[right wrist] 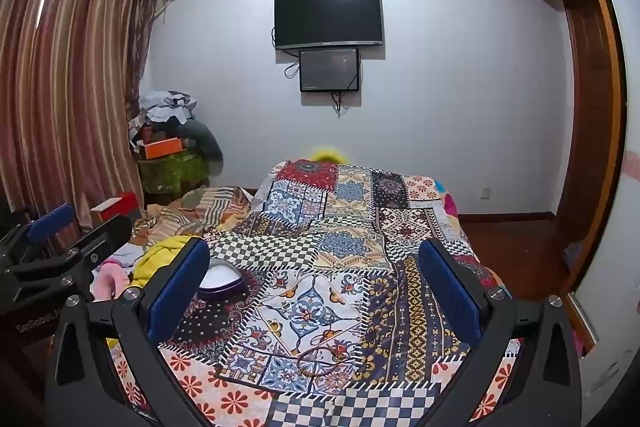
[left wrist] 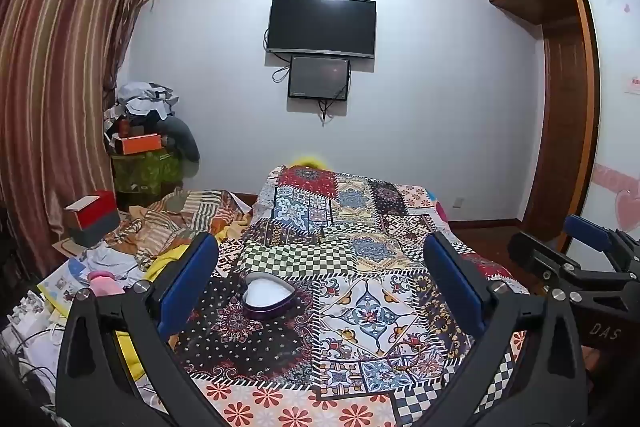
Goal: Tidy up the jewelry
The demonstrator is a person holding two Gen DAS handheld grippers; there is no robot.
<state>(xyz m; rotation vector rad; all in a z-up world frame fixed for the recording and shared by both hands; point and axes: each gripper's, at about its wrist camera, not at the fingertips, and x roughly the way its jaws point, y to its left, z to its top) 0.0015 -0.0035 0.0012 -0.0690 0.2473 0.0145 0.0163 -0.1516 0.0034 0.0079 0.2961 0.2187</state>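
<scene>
Nearest the right tongs [right wrist: 316, 291], low on the patchwork bedspread [right wrist: 400, 219], lies a thin bangle [right wrist: 320, 361], and a little beyond it a small gold ring [right wrist: 276, 325]; both rest loose on the cloth, hard to pick out against the pattern. A bit farther and to the left sits a heart-shaped box [left wrist: 268, 297], lid off, its white lining bare as far as can be seen. So the job looks barely begun: nothing is in the box yet, and both pieces are left to be carried over.

The left tongs [left wrist: 320, 287] hang above the bed with the box between and just below the blue pads, spread wide and empty. The right tongs are likewise spread wide and gripping nothing, held level above the bedspread with the bangle and ring in front of them. Each tool shows at the edge of the other's view, so they are held side by side, close together.

Farther off, rumpled clothes [left wrist: 132, 259] cover the left of the bed; on the far wall hangs a television [left wrist: 322, 25].
</scene>
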